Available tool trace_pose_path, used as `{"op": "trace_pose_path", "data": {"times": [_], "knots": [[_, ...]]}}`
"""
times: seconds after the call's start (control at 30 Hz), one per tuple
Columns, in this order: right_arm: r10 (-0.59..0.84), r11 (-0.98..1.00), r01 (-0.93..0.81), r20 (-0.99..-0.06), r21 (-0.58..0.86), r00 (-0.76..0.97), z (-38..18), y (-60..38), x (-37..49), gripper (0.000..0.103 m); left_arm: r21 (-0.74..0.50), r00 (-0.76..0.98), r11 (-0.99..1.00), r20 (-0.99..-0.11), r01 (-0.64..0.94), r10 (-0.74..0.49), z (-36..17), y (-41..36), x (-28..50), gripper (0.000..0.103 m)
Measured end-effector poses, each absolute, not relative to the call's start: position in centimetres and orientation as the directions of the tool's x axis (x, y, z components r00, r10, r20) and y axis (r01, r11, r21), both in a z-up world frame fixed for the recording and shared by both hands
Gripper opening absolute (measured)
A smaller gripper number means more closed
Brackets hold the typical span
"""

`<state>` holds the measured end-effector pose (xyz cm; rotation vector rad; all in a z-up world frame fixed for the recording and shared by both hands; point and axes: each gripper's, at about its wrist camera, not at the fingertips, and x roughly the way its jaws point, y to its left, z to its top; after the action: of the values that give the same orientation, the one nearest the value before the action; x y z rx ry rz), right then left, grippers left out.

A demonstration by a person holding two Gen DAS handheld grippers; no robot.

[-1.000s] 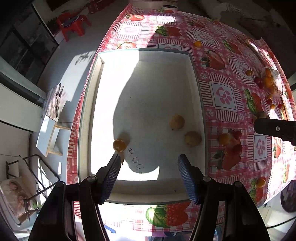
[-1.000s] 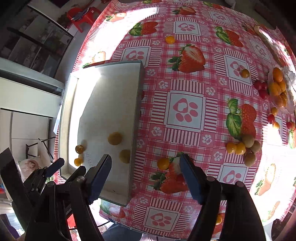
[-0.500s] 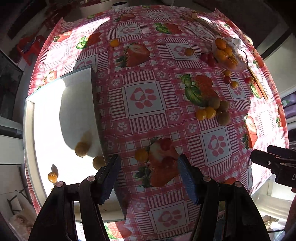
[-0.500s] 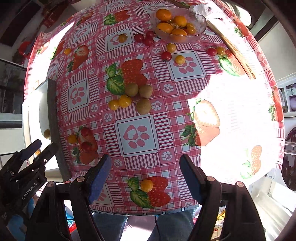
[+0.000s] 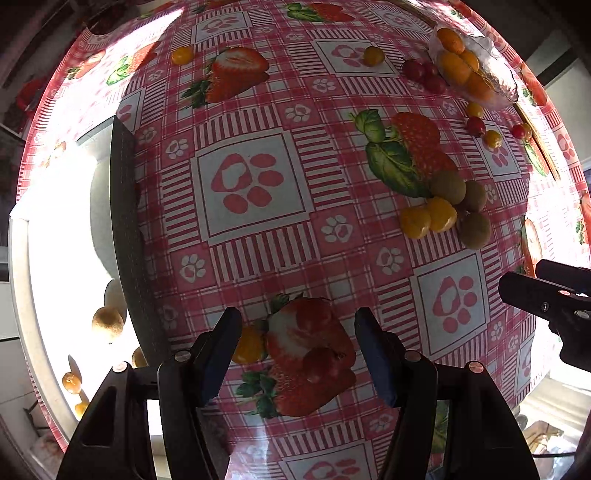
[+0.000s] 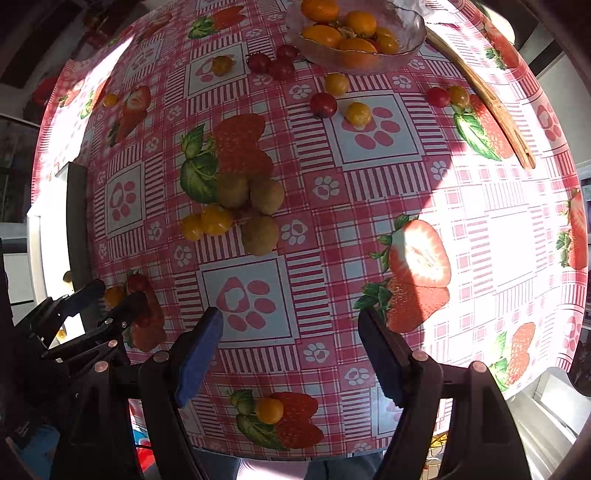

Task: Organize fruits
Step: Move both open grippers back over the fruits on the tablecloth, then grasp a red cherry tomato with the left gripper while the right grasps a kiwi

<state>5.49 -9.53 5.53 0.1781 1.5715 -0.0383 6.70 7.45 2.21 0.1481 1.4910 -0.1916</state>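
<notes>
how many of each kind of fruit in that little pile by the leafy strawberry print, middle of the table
kiwis: 3
small yellow fruits: 2
total: 5

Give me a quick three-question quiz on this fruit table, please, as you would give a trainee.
1. True or false: the left gripper holds a fruit.
2. How many kiwis lie together on the cloth?
3. Where are the oranges? A. in the tray B. in the glass bowl C. loose on the cloth

Key: 1. False; its jaws are open over the cloth, with a small yellow fruit by the left finger. 2. Three. 3. B.
</notes>
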Motion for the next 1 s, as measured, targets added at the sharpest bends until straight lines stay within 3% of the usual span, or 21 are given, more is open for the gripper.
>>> {"op": "trace_pose_path", "data": {"times": [0.33, 0.43, 0.5, 0.53, 0.57, 0.83, 1.0], "knots": [[0.102, 0.985, 0.139, -0.995, 0.099, -0.02, 2.8, -8.8, 9.1, 0.062, 0.002, 0.069, 0.97, -0.997, 0.241, -0.015, 1.2, 6.2, 7.5, 0.062], [0.093, 0.987, 0.135, -0.995, 0.089, -0.026, 2.3, -8.3, 9.4, 0.055, -0.004, 0.072, 0.968, -0.997, 0.253, -0.023, 1.3, 4.9, 7.2, 0.052], [0.076, 0.989, 0.129, -0.997, 0.073, -0.021, 2.3, -7.9, 9.4, 0.048, -0.01, 0.073, 0.966, -0.997, 0.259, -0.03, 1.5, 4.3, 7.2, 0.039], [0.068, 0.99, 0.126, -0.998, 0.065, -0.019, 2.3, -7.7, 9.6, 0.042, -0.011, 0.076, 0.964, -0.997, 0.265, -0.033, 1.6, 4.0, 7.1, 0.033], [0.06, 0.991, 0.124, -0.998, 0.057, -0.022, 2.4, -7.6, 9.6, 0.028, -0.014, 0.077, 0.963, -0.996, 0.27, -0.036, 1.7, 3.8, 7.1, 0.021], [0.119, 0.98, 0.161, -0.993, 0.114, -0.017, 3.7, -9.3, 8.9, 0.028, -0.161, 0.049, 0.97, -0.984, 0.181, -0.172, 2.9, 5.3, 7.1, 0.019], [0.147, 0.974, 0.175, -0.989, 0.145, -0.001, 5.2, -9.9, 7.7, 0.028, -0.185, 0.067, 0.968, -0.978, 0.169, -0.198, 4.5, 6.1, 6.5, 0.019]]}}
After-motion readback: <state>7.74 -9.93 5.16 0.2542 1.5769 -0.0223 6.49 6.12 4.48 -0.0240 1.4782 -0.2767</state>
